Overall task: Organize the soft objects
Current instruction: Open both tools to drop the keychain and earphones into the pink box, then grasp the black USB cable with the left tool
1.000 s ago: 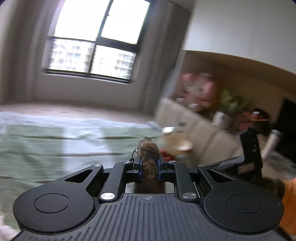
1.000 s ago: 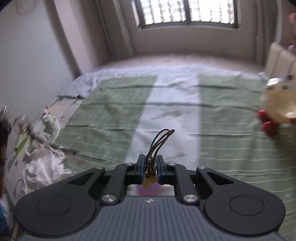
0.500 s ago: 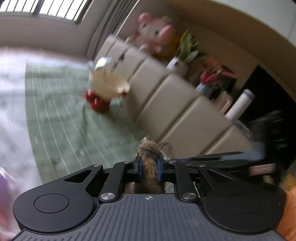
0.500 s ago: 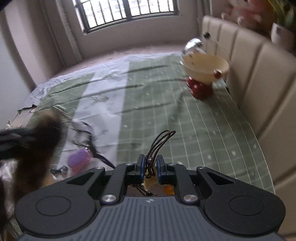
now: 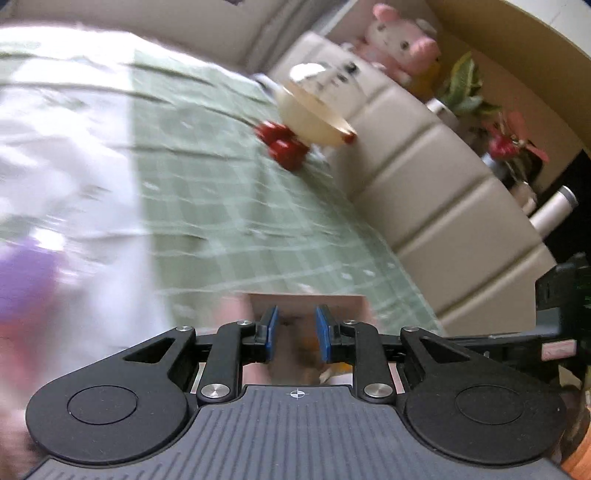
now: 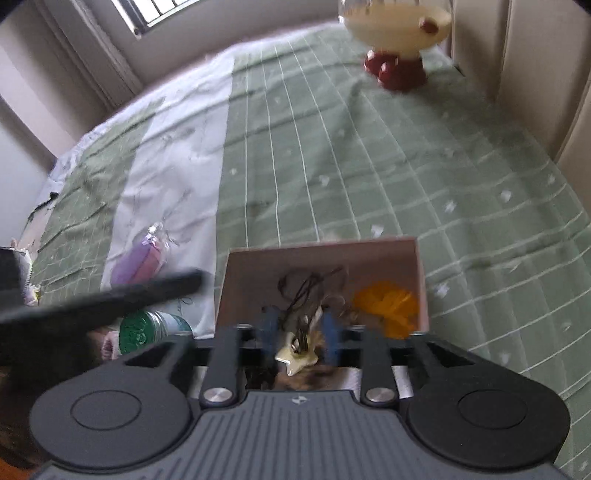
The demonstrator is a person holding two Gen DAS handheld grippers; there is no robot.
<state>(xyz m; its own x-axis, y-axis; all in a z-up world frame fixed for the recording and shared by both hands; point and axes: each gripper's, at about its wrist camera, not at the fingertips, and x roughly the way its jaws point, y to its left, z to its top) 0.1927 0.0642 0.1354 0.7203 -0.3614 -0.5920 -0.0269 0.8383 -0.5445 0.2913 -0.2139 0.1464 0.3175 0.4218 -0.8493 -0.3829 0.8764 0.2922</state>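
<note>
Both the left gripper [image 5: 294,333] and the right gripper [image 6: 298,334] have just been opening over the box [image 6: 321,258], the star charm [image 6: 295,360] loose between the right one's parted fingers (light, limp-corded, best pinched at the cord).

1. One cardboard box [image 6: 321,258] on the bed [image 6: 369,155].
2. One orange fluffy ball [image 6: 386,304] in the box.
3. One star charm [image 6: 295,360].
4. One purple plush [image 6: 138,262].
5. One green-lidded jar [image 6: 138,332].
6. One big cream-and-red plush [image 6: 397,33].
7. One pink plush [image 5: 400,42].

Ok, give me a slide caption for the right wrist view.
Right gripper open over the box on the bed, star charm dropping in.
</note>
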